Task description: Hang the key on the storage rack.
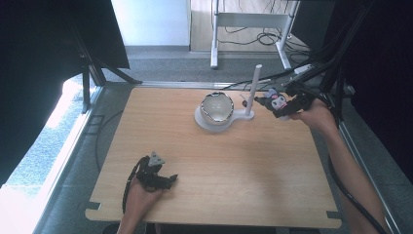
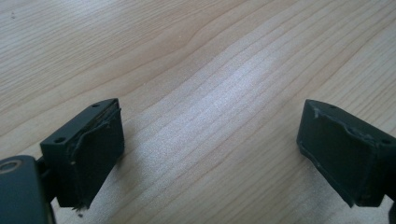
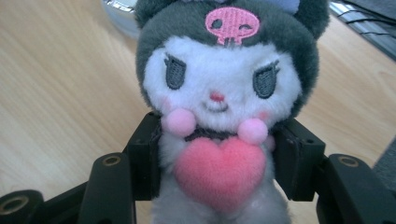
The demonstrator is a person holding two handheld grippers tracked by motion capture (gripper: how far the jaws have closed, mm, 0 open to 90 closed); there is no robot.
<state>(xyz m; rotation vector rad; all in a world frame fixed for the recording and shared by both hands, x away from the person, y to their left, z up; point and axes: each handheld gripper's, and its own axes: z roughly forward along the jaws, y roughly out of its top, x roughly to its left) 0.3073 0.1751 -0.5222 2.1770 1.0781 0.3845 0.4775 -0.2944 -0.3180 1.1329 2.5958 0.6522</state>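
A small plush toy [image 3: 219,107] with a white face, dark hood with a pink skull and a pink heart on its chest sits between the jaws of my right gripper [image 3: 217,158], which is shut on its body. In the high view the right gripper [image 1: 278,105] holds the plush toy [image 1: 276,101] above the table's far right, just right of a white post [image 1: 253,90]. My left gripper [image 1: 168,179] rests low near the front left of the wooden table [image 1: 209,161], open, with bare wood between its jaws [image 2: 210,154].
A white stand [image 1: 214,119] at the far middle carries a silvery bowl [image 1: 217,107] and the upright post. Black frame legs and cables crowd the far right corner. A white desk frame [image 1: 248,24] stands on the floor beyond.
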